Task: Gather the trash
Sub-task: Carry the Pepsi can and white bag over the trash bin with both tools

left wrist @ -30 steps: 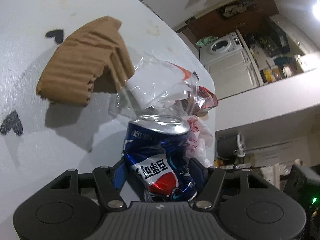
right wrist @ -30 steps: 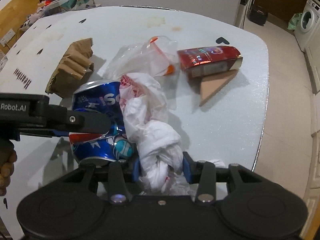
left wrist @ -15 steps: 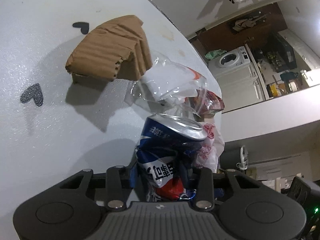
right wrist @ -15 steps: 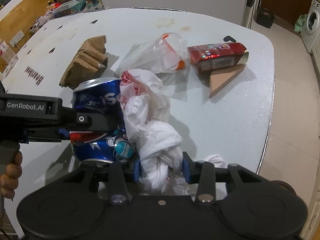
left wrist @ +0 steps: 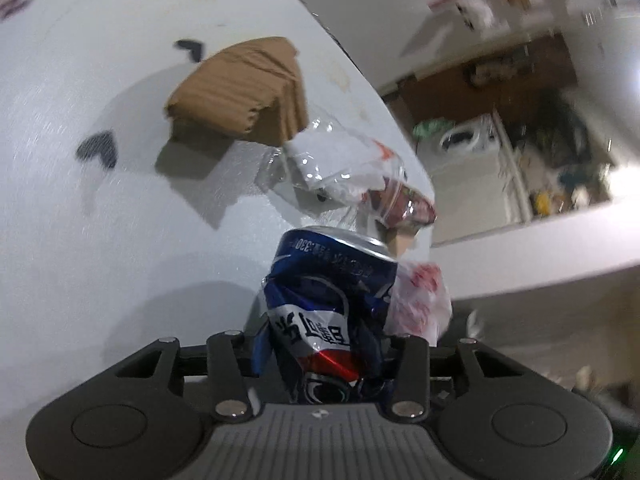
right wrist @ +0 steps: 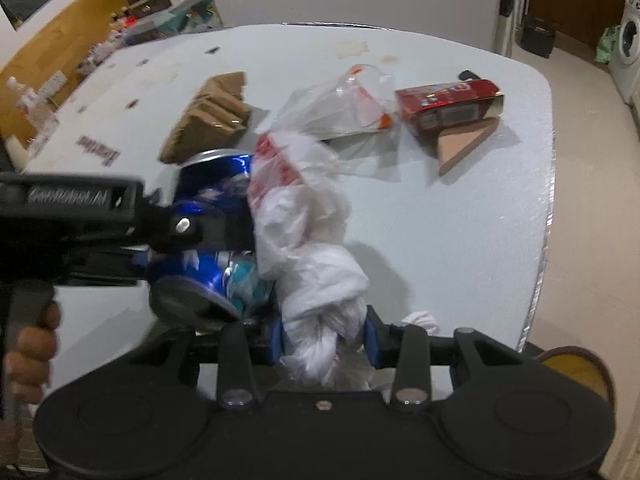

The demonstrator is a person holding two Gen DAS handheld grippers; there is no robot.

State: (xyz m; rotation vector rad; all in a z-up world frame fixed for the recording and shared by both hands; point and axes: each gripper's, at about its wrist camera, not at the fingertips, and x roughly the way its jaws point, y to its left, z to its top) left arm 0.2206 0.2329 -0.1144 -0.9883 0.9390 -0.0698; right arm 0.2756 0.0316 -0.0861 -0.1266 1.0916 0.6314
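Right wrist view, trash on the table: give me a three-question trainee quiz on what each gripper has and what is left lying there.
1. True or false: the left gripper is shut on the crushed blue can.
2. What does the right gripper hold? A) red box B) knotted white plastic bag C) folded brown cardboard
3. Fill in: the red box rests partly on a ____ piece of cardboard.

Key: 1 true. 2 B. 3 triangular.
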